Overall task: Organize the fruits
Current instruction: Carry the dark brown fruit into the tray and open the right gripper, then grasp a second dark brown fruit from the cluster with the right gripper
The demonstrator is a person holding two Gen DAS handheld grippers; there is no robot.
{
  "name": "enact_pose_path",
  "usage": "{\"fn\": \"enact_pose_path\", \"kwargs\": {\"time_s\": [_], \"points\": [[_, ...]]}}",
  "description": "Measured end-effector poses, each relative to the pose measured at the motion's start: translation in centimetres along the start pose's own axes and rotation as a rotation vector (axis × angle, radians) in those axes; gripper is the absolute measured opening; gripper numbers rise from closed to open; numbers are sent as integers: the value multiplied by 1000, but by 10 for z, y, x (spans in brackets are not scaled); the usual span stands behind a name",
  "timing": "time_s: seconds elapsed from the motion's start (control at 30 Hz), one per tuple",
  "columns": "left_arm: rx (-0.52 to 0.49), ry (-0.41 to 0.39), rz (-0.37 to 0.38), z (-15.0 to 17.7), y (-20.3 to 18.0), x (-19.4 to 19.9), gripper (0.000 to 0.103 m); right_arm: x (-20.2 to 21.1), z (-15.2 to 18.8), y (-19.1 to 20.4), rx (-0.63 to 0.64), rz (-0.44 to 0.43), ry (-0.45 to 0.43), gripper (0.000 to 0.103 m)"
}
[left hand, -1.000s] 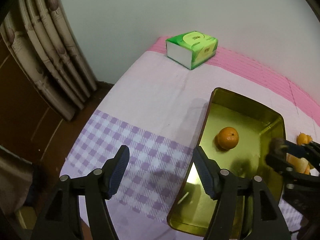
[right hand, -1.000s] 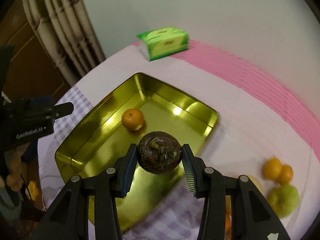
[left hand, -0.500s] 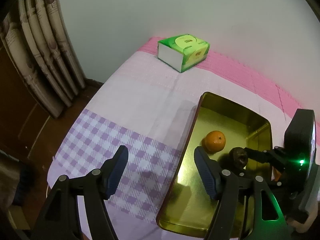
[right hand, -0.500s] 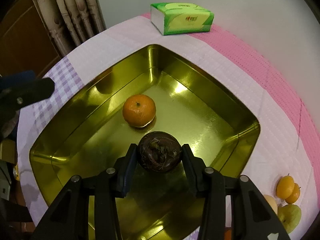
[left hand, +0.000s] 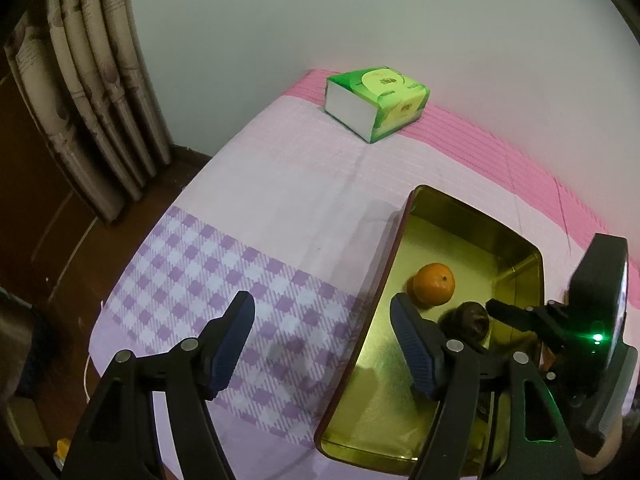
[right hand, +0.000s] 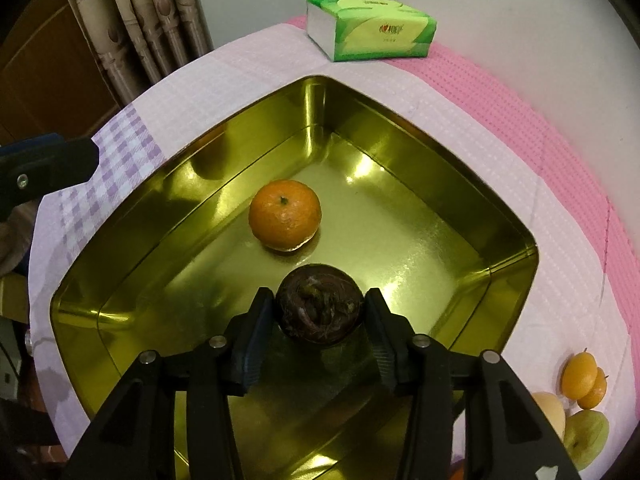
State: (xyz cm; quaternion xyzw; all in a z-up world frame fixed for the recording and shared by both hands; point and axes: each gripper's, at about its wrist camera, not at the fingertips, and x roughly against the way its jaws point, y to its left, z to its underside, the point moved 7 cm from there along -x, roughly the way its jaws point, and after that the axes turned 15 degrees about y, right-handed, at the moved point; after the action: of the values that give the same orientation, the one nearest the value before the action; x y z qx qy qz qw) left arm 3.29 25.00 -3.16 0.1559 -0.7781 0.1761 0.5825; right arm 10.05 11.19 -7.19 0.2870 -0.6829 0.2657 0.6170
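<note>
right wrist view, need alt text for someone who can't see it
The right claw grips a dark brown round fruit low inside a gold tray, just in front of an orange lying on the tray floor. Behind the tray sits a green tissue box on a pink cloth; more fruit waits at right.

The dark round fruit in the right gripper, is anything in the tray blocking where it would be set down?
Nothing visible does. The dark fruit is gripped low over bare tray floor; the orange sits just beyond it, apart.
</note>
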Motion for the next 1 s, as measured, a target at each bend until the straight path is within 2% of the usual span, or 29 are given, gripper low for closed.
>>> {"fn": "enact_pose_path", "kwargs": {"time_s": [0.27, 0.53, 0.67, 0.77, 1.0], "points": [[-5, 13, 1, 2, -1, -2, 72, 26, 8, -5, -29, -10, -58, 54], [-15, 9, -10, 3, -3, -1, 72, 74, 59, -26, -83, -45, -144, 55], [-32, 11, -14, 4, -7, -1, 72, 89, 100, -61, -173, -36, -159, 55], [-57, 12, -19, 6, -13, -1, 72, 91, 133, -97, -255, 25, -153, 55], [-130, 9, -31, 12, -33, -2, 72, 74, 202, -166, -440, 56, -90, 55]]}}
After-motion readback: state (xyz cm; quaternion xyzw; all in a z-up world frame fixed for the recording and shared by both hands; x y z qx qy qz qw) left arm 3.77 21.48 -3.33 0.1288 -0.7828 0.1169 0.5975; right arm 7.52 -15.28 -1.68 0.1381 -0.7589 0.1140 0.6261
